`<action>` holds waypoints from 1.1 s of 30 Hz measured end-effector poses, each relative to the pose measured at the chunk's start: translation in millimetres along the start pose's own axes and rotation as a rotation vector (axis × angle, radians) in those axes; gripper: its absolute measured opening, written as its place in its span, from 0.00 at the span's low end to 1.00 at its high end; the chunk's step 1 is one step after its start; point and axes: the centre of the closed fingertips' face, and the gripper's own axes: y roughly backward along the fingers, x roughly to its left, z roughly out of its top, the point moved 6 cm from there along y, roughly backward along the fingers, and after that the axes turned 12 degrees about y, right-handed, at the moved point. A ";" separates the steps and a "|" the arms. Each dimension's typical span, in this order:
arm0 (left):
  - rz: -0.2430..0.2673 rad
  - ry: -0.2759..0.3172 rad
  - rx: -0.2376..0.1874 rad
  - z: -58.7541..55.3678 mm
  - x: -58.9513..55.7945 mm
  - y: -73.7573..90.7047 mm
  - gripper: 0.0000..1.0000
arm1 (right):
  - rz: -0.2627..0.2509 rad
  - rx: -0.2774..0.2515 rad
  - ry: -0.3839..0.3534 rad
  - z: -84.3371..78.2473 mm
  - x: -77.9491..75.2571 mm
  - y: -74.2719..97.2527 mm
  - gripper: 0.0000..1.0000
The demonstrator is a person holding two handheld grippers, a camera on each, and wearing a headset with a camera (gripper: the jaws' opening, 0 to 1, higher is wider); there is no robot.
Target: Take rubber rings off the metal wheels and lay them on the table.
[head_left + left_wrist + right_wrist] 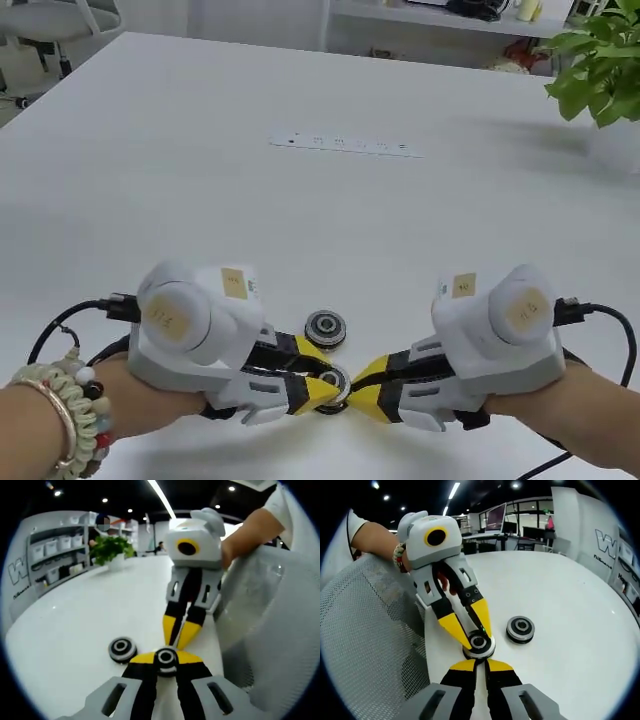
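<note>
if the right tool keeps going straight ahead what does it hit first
The small black-and-silver metal wheel held by the left tool, just ahead of the right tool tips, possibly touching them.

**White worktable and the objects resting on it.**
A broad, matte white table point(200, 150) is shown, with a flush white socket strip point(345, 143) set into its top towards the far side. A small metal wheel point(326, 327) is seen lying flat near the front edge, with a dark rubber ring point(520, 635) fitted around its rim. A second wheel point(332, 383) of the same kind is seen just beside it, closer to the edge. Whether it rests fully on the surface cannot be told. A potted plant point(111, 547) in a white pot is placed at the far right corner, well apart from both wheels.
</note>
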 end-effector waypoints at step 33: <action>0.002 -0.056 0.010 0.3 -0.6 -0.4 0.14 | 0.023 -0.067 -0.686 -2.8 -12.8 14.3 0.00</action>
